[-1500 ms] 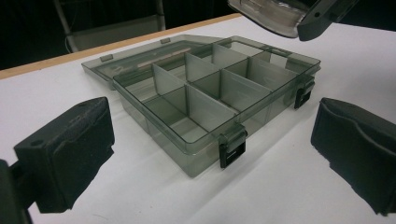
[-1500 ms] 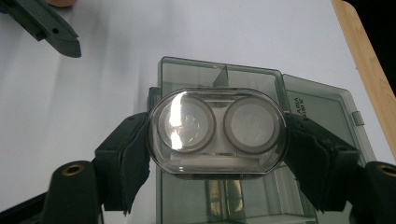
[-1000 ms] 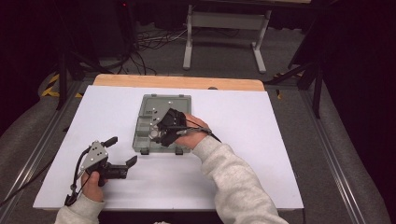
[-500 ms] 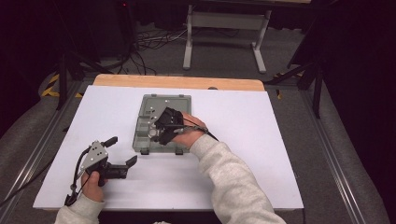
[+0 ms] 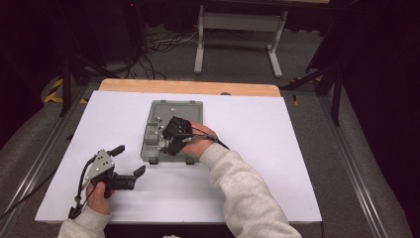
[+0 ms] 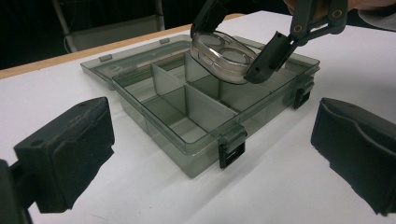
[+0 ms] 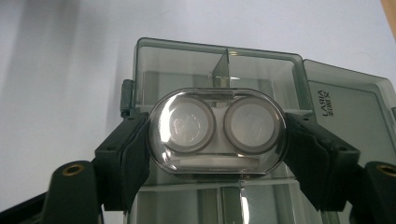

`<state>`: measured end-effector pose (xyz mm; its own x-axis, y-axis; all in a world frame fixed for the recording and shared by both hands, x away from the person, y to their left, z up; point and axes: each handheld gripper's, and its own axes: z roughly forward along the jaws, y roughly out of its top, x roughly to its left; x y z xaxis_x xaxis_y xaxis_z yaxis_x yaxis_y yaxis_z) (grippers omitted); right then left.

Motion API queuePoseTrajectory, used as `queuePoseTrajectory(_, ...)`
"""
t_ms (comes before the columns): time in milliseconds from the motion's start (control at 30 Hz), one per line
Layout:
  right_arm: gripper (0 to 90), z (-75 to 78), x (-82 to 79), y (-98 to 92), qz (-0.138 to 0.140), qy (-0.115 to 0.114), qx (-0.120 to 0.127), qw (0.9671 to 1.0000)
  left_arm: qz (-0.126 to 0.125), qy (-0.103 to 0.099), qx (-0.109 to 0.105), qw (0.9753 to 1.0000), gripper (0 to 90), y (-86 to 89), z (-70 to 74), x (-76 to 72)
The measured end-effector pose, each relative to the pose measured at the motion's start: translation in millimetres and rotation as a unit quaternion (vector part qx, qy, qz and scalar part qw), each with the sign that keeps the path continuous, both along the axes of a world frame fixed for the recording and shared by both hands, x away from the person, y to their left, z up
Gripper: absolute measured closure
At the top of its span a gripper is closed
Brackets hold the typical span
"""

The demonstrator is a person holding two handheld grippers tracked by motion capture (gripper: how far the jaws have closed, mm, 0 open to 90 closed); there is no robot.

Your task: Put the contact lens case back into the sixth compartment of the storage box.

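Squarely between the jaws of the right gripper point(image 7: 217, 154) sits a clear, oval plastic case with two round wells point(image 7: 217, 131), one black pad pressed against each of its short ends, so the jaws are clamped on it at about the case's own length apart. In the right gripper view the case is level across the picture and hangs above the smoky grey, translucent plastic organiser box with inner dividers point(image 7: 154, 65), over the compartments on the side of the box away from its hinge. The left gripper view shows the same case point(image 6: 223, 56) tilted and held just over the box's point(image 6: 187, 135) far compartments; whether its lower edge touches a divider cannot be told. The box's lid point(image 6: 121, 58) lies open flat on the white table point(image 5: 277, 148).

Off to the side, the left gripper point(image 5: 130, 161) is held low over the table, well apart from the box point(image 5: 168, 111). Its jaws stand wide apart, holding and touching nothing, with the box's front latches point(image 6: 232, 151) in view between them.
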<state>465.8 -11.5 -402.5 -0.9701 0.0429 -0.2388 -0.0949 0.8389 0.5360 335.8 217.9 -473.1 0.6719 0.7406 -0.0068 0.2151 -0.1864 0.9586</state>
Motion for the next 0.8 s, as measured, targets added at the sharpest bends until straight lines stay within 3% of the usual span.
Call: queuePoseTrajectory(800,26.7,-8.2,-0.8,2.8,0.005,0.028,-0.026,0.9993,-0.001,0.002,0.005,1.0000,0.2,-0.4,0.1,0.3)
